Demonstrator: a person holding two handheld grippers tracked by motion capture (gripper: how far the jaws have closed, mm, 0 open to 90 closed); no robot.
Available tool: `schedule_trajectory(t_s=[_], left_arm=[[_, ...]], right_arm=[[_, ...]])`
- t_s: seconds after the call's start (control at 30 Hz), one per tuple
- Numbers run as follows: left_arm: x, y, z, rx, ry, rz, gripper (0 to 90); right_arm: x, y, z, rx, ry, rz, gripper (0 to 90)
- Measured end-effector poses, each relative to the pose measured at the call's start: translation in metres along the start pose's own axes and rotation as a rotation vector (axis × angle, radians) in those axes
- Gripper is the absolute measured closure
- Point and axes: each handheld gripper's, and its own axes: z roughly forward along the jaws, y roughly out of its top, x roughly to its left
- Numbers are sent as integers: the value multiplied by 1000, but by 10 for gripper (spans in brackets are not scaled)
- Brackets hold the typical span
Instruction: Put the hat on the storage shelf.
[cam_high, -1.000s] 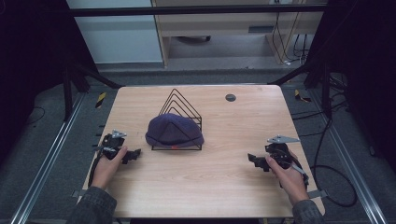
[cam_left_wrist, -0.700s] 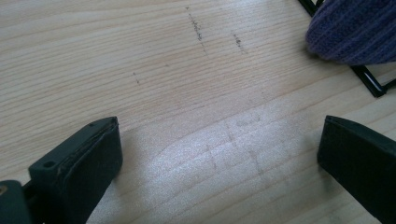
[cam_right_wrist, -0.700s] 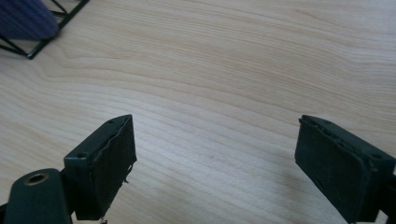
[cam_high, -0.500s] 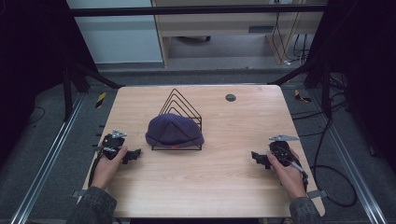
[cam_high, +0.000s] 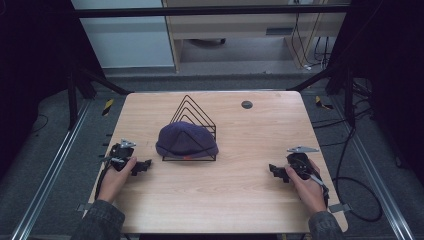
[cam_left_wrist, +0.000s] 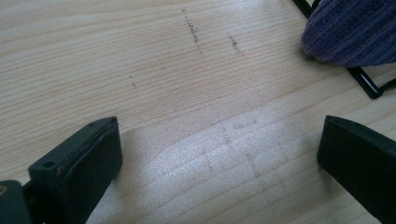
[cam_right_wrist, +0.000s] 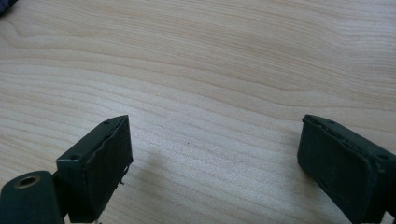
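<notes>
High view: a knit hat drapes over a wire rack mid-surface, left gripper and right gripper near the side edges. Left gripper view: jaws spread, empty; hat looks soft, light, best pinched at its brim. Right gripper view: jaws spread, empty.

A dark purple knitted cap sits near the middle of the table, a little to the left, draped over the near end of a black wire rack so that its rounded crown faces the near edge. The rack stands upright, its triangular wire loops lined up one behind another toward the far side. A small reddish spot, perhaps a tag, shows at the cap's near rim.
</notes>
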Motion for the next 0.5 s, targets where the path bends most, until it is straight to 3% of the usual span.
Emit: schedule_trajectory(t_s=[0.2, 0.27, 0.5], left_arm=[[0, 0, 0, 0, 0, 0, 0], [0, 0, 0, 0, 0, 1, 0], [0, 0, 0, 0, 0, 0, 0]], right_arm=[[8, -10, 0, -44, -49, -57, 102], [13, -13, 0, -45, -71, -102, 97], [14, -15, 0, -47, -69, -104, 95]])
